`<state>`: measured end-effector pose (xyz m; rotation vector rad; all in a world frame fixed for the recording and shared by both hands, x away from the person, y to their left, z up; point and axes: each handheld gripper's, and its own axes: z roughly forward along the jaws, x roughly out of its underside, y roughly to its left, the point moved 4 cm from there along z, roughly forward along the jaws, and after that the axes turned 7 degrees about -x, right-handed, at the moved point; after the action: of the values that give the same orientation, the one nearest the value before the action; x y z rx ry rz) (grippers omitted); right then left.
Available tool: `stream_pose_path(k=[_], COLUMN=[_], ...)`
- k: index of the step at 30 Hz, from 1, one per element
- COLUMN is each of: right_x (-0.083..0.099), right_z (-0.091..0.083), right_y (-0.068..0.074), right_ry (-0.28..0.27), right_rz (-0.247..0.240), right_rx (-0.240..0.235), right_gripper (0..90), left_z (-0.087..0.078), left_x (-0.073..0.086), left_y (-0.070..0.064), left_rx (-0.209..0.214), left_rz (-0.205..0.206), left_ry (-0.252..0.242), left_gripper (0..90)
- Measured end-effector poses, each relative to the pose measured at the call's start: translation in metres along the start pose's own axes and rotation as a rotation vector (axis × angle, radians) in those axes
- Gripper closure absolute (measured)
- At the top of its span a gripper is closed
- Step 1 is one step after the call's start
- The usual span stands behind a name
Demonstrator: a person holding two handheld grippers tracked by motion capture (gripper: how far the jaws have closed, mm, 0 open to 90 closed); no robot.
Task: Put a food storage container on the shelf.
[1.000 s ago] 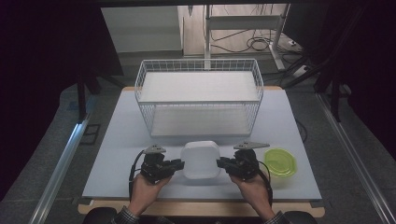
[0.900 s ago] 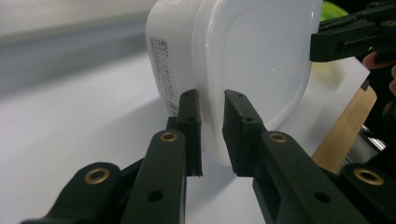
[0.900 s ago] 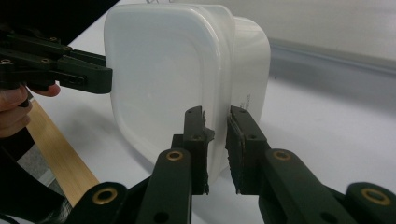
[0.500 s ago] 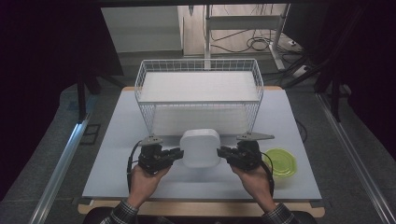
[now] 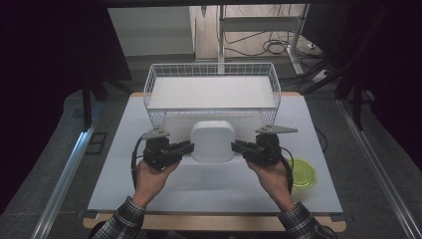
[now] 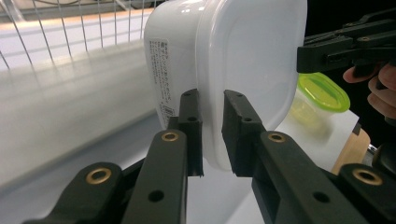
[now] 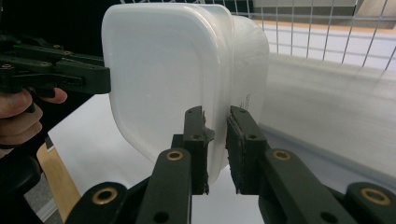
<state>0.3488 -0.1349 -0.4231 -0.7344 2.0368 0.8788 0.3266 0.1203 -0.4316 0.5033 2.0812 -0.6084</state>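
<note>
A white lidded plastic container (image 5: 213, 141) hangs above the table, just in front of the wire basket (image 5: 211, 82). My left gripper (image 5: 187, 147) is shut on the container's left rim, and my right gripper (image 5: 238, 146) is shut on its right rim. In the left gripper view the jaws pinch the lid edge of the container (image 6: 233, 60), whose label faces left, with the other gripper (image 6: 345, 44) beyond it. In the right gripper view the jaws clamp the edge of the container (image 7: 177, 74), and the opposite gripper (image 7: 56, 74) holds its far side.
A small container with a green lid (image 5: 301, 174) sits on the white table (image 5: 209, 184) at the right, beside my right hand. The wire basket stands across the back of the table. Dark floor and a metal rail (image 5: 64, 174) flank the table.
Both grippers have lifted the white container off the table and carried it away from the front edge toward the wire basket. The green-lidded container has stayed put.
</note>
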Motion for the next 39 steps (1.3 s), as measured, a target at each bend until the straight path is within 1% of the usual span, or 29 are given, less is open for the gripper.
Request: stream_pose_path(k=[1, 3, 11, 17, 18, 19, 21, 31, 36, 39], right_x=[-0.005, -0.007, -0.031, -0.051, -0.053, -0.061, -0.063, -0.095, -0.111, -0.118], right_z=[-0.001, -0.001, -0.005, -0.008, -0.008, -0.01, -0.01, -0.014, -0.013, -0.012], right_y=[-0.001, -0.001, -0.001, 0.0, 0.0, 0.0, 0.0, 0.001, -0.001, -0.004], right_ry=[-0.005, -0.009, -0.03, -0.054, -0.053, -0.064, -0.067, -0.092, -0.104, -0.106], right_rz=[0.001, 0.001, -0.011, -0.024, -0.026, -0.032, -0.034, -0.056, -0.061, -0.056], right_rx=[-0.001, -0.003, -0.007, -0.001, 0.001, 0.003, 0.003, 0.025, 0.03, 0.026], right_gripper=[78.5, 78.5, 78.4, 78.2, 78.2, 78.2, 78.2, 78.1, 78.1, 78.1], left_z=[0.0, -0.001, -0.009, -0.014, -0.015, -0.016, -0.017, -0.019, -0.018, -0.016], left_x=[-0.002, -0.008, -0.035, -0.054, -0.058, -0.062, -0.068, -0.095, -0.108, -0.116], left_y=[0.0, 0.0, 0.0, 0.002, 0.002, 0.003, 0.003, 0.011, 0.016, 0.022], left_rx=[0.001, -0.002, -0.016, -0.021, -0.019, -0.016, -0.015, -0.006, 0.004, 0.023], left_rz=[0.001, 0.003, 0.044, 0.05, 0.048, 0.047, 0.049, 0.042, 0.027, 0.009], left_ry=[-0.002, -0.005, -0.035, -0.056, -0.061, -0.065, -0.071, -0.097, -0.105, -0.11], left_gripper=[78.7, 78.7, 78.8, 78.9, 78.9, 79.0, 79.0, 79.0, 79.0, 79.1])
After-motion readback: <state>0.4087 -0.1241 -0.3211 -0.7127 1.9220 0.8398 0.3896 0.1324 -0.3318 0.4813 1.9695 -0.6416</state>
